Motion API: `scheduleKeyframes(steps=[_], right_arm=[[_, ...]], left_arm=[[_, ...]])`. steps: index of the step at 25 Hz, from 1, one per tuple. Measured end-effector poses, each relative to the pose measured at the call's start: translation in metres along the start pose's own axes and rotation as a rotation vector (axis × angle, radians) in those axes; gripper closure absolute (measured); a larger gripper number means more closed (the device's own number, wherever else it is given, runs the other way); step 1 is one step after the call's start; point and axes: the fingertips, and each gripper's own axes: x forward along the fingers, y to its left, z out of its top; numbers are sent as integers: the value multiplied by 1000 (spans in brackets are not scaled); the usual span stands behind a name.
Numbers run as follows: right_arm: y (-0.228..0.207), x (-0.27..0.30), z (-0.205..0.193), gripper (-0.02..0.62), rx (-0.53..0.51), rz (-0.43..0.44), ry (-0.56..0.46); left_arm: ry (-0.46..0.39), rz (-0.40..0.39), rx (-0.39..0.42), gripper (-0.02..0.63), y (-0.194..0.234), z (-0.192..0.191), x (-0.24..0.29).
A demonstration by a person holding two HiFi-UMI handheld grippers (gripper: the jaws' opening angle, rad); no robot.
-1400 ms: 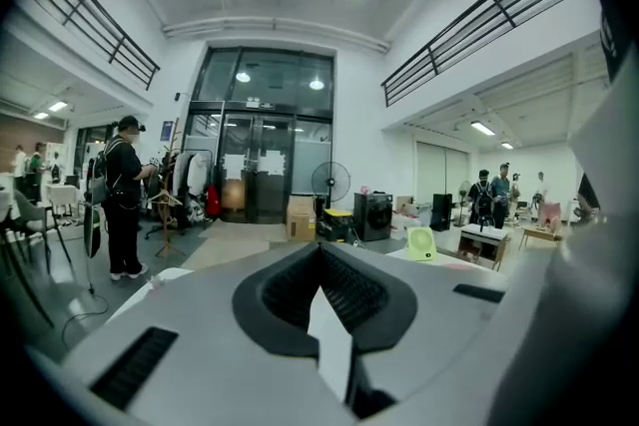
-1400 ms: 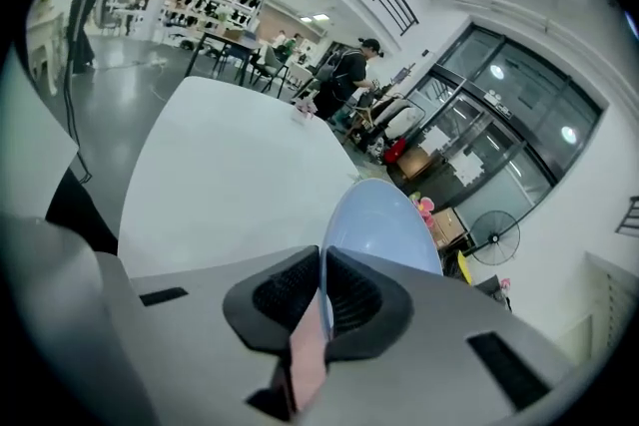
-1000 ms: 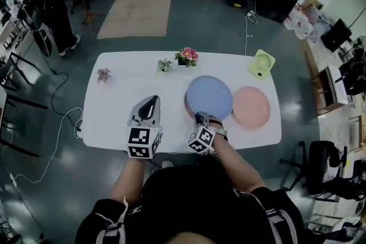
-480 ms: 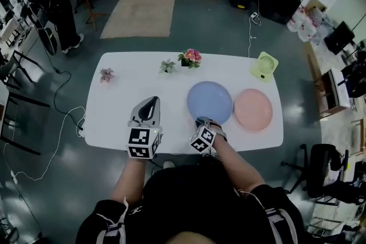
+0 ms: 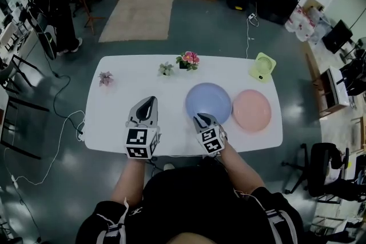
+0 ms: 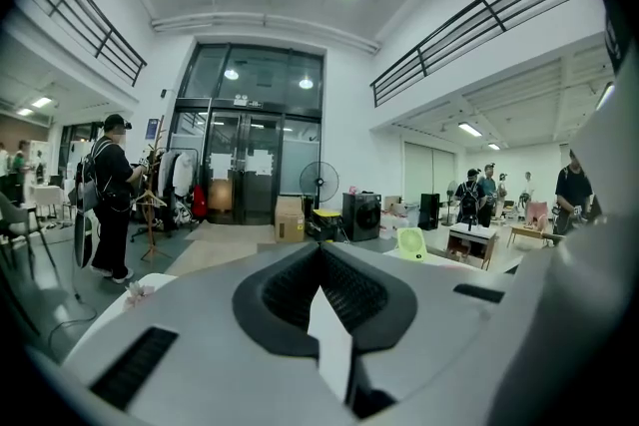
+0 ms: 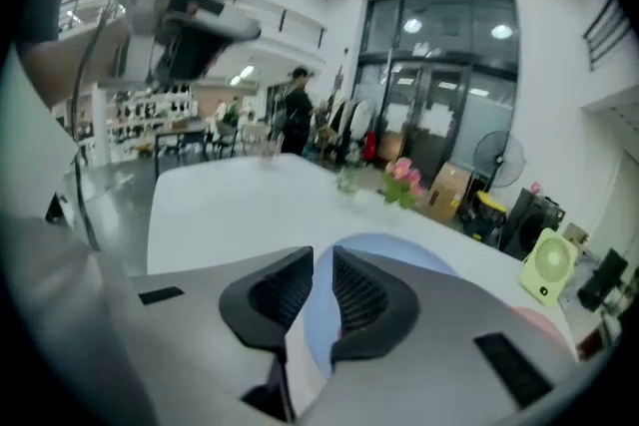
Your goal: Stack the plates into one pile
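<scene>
Both plates are round, so neither has a long axis, and both lie flat with their hollows up on the white bench (image 5: 114,123). The blue plate (image 5: 209,99) sits right of the bench's middle. The pink plate (image 5: 251,110) lies just beside it toward the near right corner; whether their rims touch cannot be told. The right tongs (image 5: 201,119) point at the blue plate's near rim with the jaws parted by only a narrow slit, blue showing through it; whether the pads touch the rim cannot be made out. The left tongs (image 5: 147,104) hang over bare bench near the near edge, jaws pressed together on nothing.
</scene>
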Motion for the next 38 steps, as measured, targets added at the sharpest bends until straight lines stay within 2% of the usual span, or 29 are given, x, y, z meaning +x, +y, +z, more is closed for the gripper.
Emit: scheduleKeyframes(steps=[2,4,7,10,13,20,24,29,33,38], right_arm=[[-24,-25,45,557,63,-108,-204],[-50,-53,84,580,129,-215,-365],[-79,-97,131,580,212,-326,-524],[-89,-129,165,580,222,-364,-605],[-89,-140,175,580,250,-351,-627],[-79,-146,179,580,241,-376,-621],[-71,-157,182,580,270,-392,-610],[-73,-171,168,580,301,-424,-595],[-99,-179,143,580,313,-444,-579],[-158,-224,105,580,320,-439,-604]], left_arm=[[-46,-17,8,594,-6,10,-1],[-80,-31,28,594,-13,19,-2],[-91,-50,38,594,-22,25,0],[-94,-66,32,594,-29,28,2],[-97,-76,30,594,-33,29,2],[-103,-109,29,594,-36,30,-5],[-86,-152,14,594,-36,27,-8],[-65,-203,19,594,-51,19,3],[-55,-240,43,594,-87,15,16],[-49,-250,73,594,-171,24,40]])
